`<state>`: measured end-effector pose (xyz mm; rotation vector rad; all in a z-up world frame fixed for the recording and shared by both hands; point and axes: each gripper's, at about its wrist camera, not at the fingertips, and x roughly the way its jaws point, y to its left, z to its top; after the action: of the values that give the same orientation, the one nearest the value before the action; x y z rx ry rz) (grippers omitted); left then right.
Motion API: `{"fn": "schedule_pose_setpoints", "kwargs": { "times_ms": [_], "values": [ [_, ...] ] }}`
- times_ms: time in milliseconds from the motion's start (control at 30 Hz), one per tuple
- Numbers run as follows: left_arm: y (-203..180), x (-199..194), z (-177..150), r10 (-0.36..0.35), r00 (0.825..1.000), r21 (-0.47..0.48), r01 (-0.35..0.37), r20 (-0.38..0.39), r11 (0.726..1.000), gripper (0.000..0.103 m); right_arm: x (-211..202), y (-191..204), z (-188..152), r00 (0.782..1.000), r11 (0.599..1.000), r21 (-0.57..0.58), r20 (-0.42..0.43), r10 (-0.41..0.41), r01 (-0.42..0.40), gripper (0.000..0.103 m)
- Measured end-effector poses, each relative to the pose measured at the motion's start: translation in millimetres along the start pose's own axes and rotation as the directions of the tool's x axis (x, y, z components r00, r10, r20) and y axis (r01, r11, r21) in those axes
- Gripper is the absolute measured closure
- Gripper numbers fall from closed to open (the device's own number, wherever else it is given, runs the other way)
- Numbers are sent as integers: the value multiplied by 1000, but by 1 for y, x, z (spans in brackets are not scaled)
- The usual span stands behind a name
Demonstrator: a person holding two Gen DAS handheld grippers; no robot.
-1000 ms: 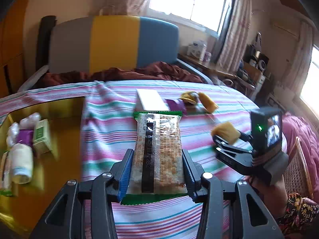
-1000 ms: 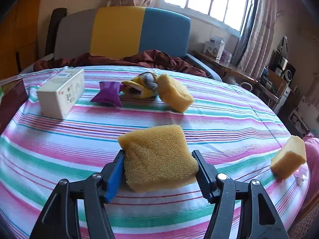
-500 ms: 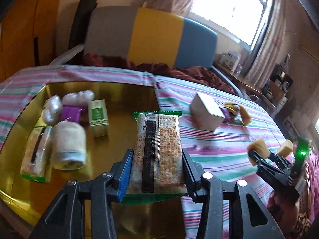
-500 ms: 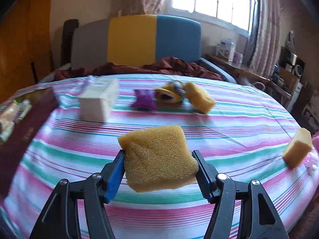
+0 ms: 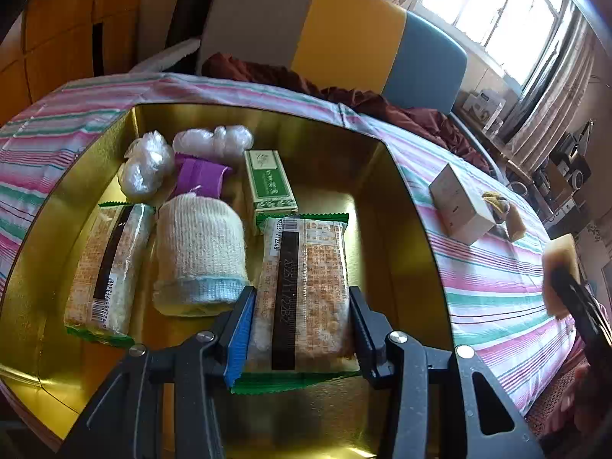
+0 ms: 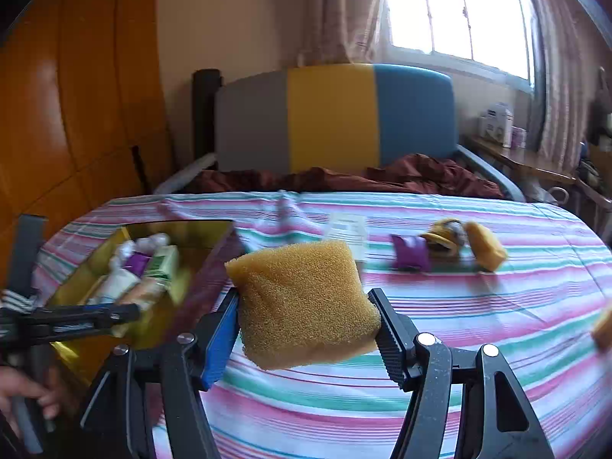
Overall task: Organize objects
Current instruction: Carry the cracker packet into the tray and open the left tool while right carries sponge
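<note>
My left gripper [image 5: 300, 306] is shut on a green-edged cracker packet [image 5: 304, 287] and holds it over the gold tray [image 5: 405, 229]. Inside the tray lie a second cracker packet [image 5: 105, 267], a white rolled cloth [image 5: 199, 252], a green box [image 5: 269, 181], a purple wrapper [image 5: 201, 178] and clear wrapped balls [image 5: 147, 162]. My right gripper [image 6: 304, 319] is shut on a yellow sponge [image 6: 302, 302] above the striped tablecloth [image 6: 497, 306], right of the tray [image 6: 191, 229]. In the right wrist view the left gripper [image 6: 95, 313] hangs over the tray.
On the cloth lie a white box [image 5: 457, 206], a purple wrapper [image 6: 411, 252], a yellow-and-grey item [image 6: 445, 235] and another sponge [image 6: 485, 250]. A grey, yellow and blue headboard [image 6: 332, 114] and dark red bedding [image 6: 382, 176] stand behind the table.
The left gripper carried its cracker packet leftward from over the tablecloth to over the tray and tipped downward. The right gripper rose with the sponge and swung toward the tray.
</note>
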<state>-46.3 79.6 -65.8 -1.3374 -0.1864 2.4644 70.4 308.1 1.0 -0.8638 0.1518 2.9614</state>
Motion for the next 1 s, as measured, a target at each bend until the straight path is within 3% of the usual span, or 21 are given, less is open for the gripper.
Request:
{"fn": "schedule_pose_setpoints", "kwargs": {
  "times_ms": [267,333,400,433,633,767,1000],
  "values": [
    [12,9,5,14,999,-20,-14,-41,1000,56,-4,31,4,998,998,-32,7,59,-59,37],
    [17,6,7,3,1000,-48,-4,-24,999,51,-3,35,3,998,997,-34,2,69,-68,37],
    [25,-1,7,-36,999,-88,37,8,995,35,-1,40,3,997,996,-39,-6,76,-76,37],
    [29,-8,6,-53,998,-106,57,40,993,33,0,41,3,997,996,-40,-11,80,-80,37],
    [43,-38,-9,-4,987,-171,32,161,985,33,7,54,4,991,990,-44,-44,130,-132,37],
    [46,-42,-22,52,984,-152,-25,170,988,33,19,68,8,982,982,-68,-81,172,-178,37],
    [45,-46,-30,32,982,-121,-9,187,993,33,58,100,23,958,955,-162,-186,217,-248,37]
  ]
}}
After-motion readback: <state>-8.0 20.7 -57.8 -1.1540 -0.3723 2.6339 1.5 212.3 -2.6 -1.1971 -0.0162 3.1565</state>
